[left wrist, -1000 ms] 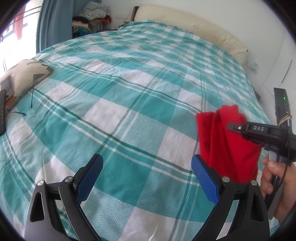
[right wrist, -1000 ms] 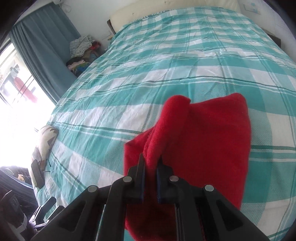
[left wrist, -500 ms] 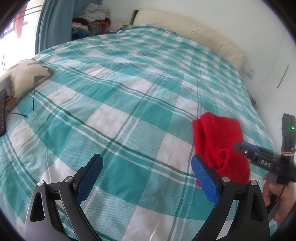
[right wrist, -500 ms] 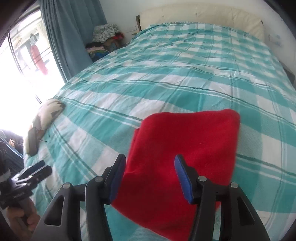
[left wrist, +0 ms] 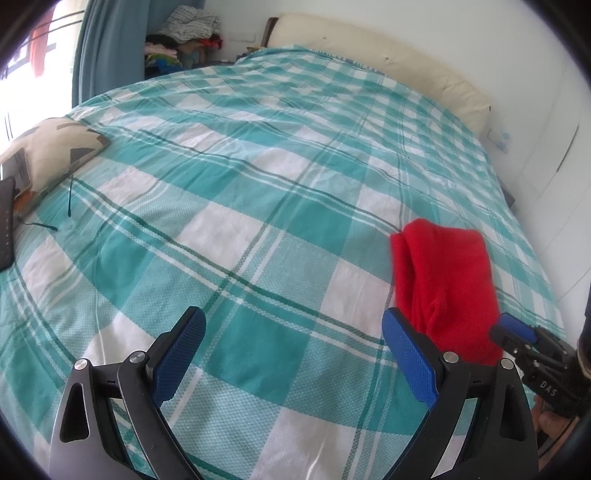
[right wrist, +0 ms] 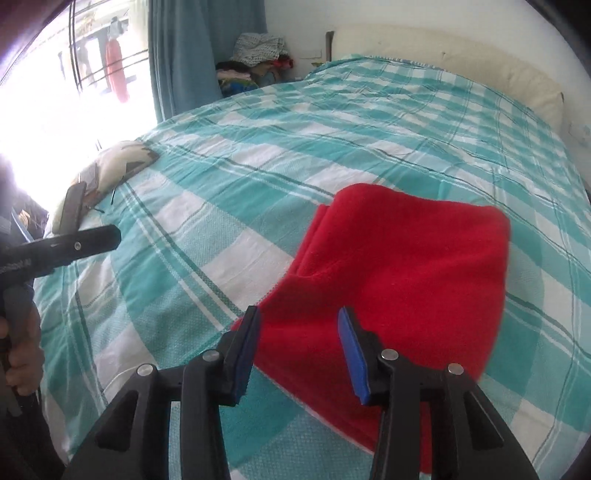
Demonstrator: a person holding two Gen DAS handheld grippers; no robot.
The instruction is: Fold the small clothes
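A red cloth [right wrist: 406, 266] lies folded and flat on the teal-and-white checked bedspread [right wrist: 258, 177]. My right gripper [right wrist: 300, 314] hovers over the cloth's near left corner. Its jaws are closing, the blue pads [right wrist: 349, 347] stand apart, and nothing is pinched between them. In the left wrist view the red cloth [left wrist: 443, 280] sits to the right, with the right gripper [left wrist: 511, 332] just at its near edge. My left gripper [left wrist: 293, 317] is wide open over bare bedspread, to the left of the cloth, and holds nothing.
A patterned cushion [left wrist: 55, 147] and a dark flat device [left wrist: 7, 225] lie at the bed's left edge. A heap of clothes [left wrist: 188, 33] sits by the blue curtain [left wrist: 107, 48] at the back. A cream pillow [left wrist: 388, 62] lines the head of the bed. A white wall runs along the right side.
The right gripper, shut on the lifted red cloth a second ago, has let go; the cloth has dropped flat. The right gripper drew back and rolled. The left gripper barely moved.
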